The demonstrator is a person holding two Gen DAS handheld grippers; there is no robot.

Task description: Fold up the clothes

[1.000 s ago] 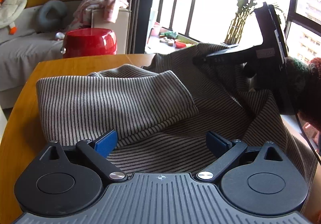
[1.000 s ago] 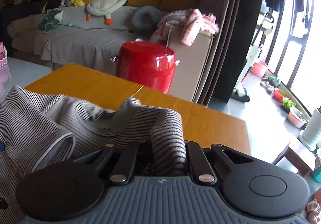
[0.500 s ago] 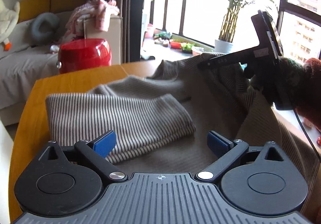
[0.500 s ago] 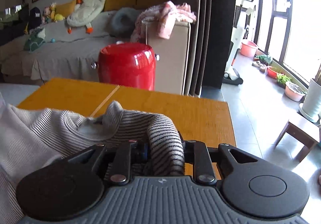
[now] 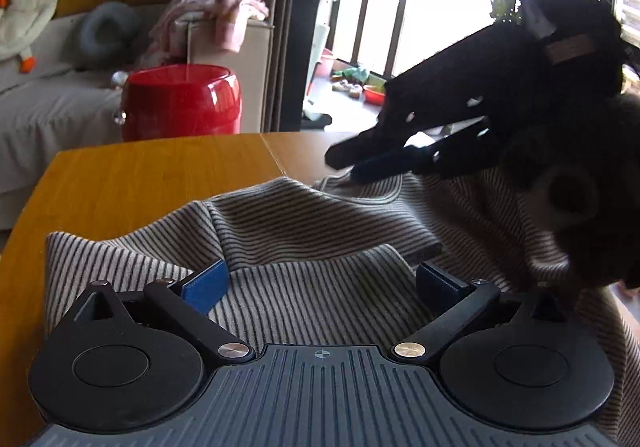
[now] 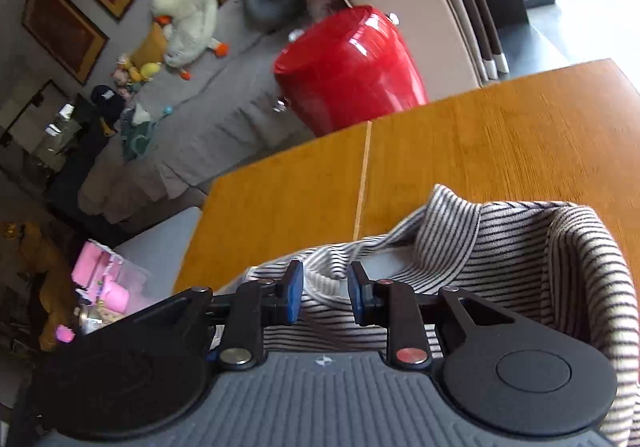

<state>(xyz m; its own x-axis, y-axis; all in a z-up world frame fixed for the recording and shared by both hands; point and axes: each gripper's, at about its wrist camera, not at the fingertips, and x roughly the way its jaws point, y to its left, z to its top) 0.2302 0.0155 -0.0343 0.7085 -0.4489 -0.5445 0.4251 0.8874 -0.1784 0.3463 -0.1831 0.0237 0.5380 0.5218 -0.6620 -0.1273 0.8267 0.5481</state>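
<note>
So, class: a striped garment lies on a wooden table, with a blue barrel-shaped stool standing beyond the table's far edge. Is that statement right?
Not quite. The barrel-shaped stool is red, not blue, as both wrist views show. The rest stands: the striped garment lies on the wooden table, and the stool stands beyond its far edge.

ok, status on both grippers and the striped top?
Left gripper open over striped knit top. Right gripper open at the collar, pads clear. Wooden table ahead bare.
</note>
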